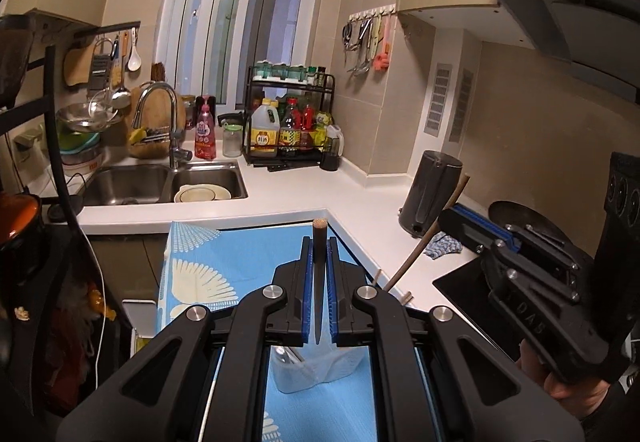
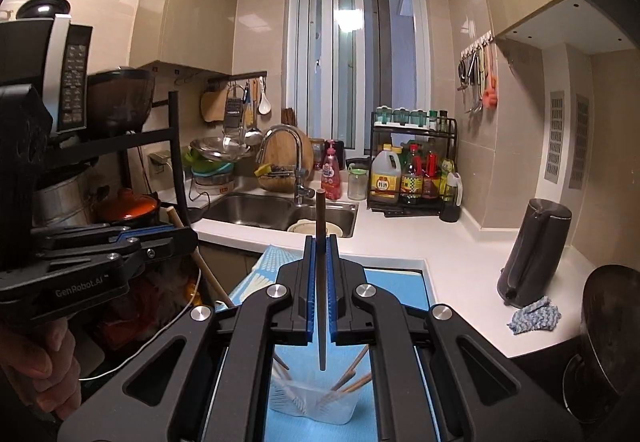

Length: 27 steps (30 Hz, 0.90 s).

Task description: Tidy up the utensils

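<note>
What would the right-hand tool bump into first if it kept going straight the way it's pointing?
Probably the white counter edge past the blue patterned cloth, or the sink beyond it, though depth is hard to judge. The right gripper, its jaws shut on a dark chopstick, tilts slightly downward.

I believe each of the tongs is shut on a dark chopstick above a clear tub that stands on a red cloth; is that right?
Nearly. The cloth is blue with a pale pattern, not red, as the right wrist view shows. The rest holds: the left tongs and right tongs each pinch a dark chopstick above the clear tub.
</note>
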Each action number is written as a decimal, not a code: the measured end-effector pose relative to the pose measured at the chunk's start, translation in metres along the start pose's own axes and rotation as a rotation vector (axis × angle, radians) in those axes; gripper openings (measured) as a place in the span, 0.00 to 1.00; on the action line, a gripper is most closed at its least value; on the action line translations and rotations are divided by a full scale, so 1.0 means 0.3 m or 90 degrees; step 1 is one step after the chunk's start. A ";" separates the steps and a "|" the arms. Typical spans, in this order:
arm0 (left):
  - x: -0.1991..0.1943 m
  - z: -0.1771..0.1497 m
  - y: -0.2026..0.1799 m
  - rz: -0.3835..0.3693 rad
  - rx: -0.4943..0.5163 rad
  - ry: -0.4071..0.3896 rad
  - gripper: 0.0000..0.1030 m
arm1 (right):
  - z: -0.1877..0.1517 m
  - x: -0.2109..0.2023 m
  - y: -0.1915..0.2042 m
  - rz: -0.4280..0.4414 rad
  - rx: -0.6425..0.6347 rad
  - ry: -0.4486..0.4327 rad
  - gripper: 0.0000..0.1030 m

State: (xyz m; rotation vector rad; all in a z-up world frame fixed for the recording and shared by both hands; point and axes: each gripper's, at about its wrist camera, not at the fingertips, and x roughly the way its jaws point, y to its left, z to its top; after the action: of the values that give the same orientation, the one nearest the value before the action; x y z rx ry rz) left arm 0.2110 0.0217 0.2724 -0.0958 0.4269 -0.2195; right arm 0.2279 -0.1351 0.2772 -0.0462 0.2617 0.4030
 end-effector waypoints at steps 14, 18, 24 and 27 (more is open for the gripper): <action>0.066 -0.130 -0.006 0.014 -0.018 -0.001 0.40 | -0.174 0.037 -0.060 -0.032 -0.001 0.062 0.42; 0.009 -0.196 -0.022 0.028 -0.031 -0.019 0.57 | -0.236 -0.054 -0.077 -0.038 0.012 0.056 0.60; -0.033 -0.340 -0.011 0.073 -0.052 -0.023 0.81 | -0.362 -0.169 -0.090 -0.058 0.024 0.041 0.89; -0.042 -0.415 0.005 0.099 -0.060 -0.022 0.88 | -0.436 -0.194 -0.101 -0.077 0.023 0.033 0.93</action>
State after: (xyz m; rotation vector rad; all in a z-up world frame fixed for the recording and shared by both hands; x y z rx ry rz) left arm 0.1479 0.0203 0.1644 -0.1575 0.4087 -0.0449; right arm 0.1566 -0.1978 0.1660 -0.0371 0.3161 0.2778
